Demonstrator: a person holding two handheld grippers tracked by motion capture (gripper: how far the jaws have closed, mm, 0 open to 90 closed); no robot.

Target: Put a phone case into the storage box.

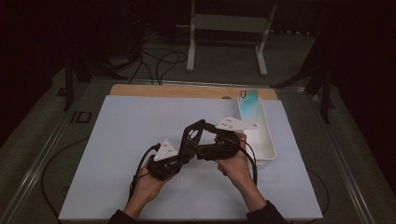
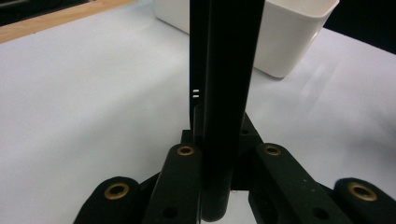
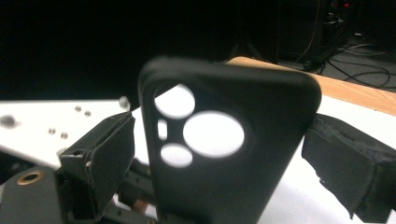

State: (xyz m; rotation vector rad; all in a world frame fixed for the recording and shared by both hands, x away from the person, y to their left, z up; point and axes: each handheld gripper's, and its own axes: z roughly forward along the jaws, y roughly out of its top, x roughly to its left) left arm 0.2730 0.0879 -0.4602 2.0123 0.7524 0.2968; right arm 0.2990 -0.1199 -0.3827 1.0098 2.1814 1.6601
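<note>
Black soft phone case point(image 1: 194, 133) clenched edge-on by left gripper point(image 1: 187, 140), between right gripper's point(image 1: 210, 148) parted jaws; fitting presumably pending.

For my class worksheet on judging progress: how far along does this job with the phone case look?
Done: the phone case is up off the table, clamped edge-on in the left gripper. In hand: it sits between the open jaws of the right gripper, not yet gripped there. Probably left: the phone stands in the white tub, apart from the case, so fitting the two together has not begun.
</note>
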